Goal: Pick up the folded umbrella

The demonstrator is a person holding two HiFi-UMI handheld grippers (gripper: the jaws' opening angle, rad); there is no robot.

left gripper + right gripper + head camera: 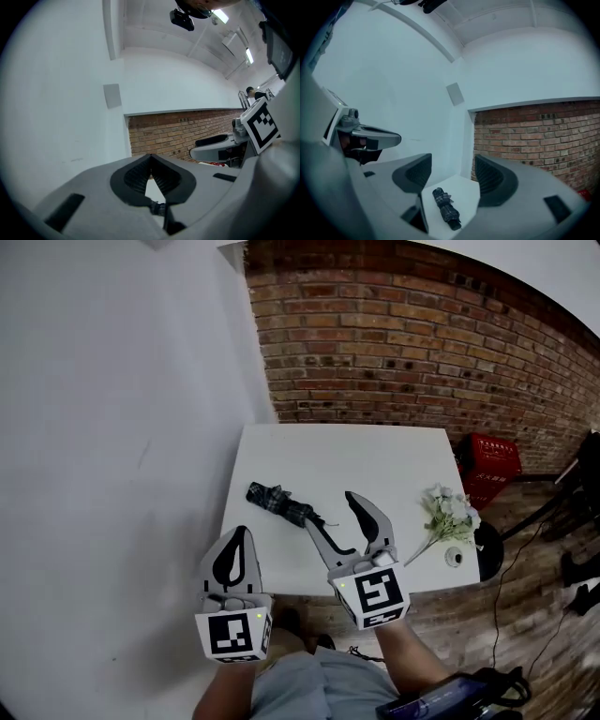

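Left gripper (241, 535): we read the jaws closed tip to tip, nothing between them.
Right gripper (330, 509): jaws spread wide, gripping nothing.
Folded umbrella (279, 503): we find it flat on the white table (375, 456), just ahead of the right gripper, untouched.
Flowers (445, 512): near the table's right edge.

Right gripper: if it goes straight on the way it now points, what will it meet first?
Probably the folded umbrella on the white table, framed between the open jaws of the right gripper. It sits low in view, so the gripper might pass over it.
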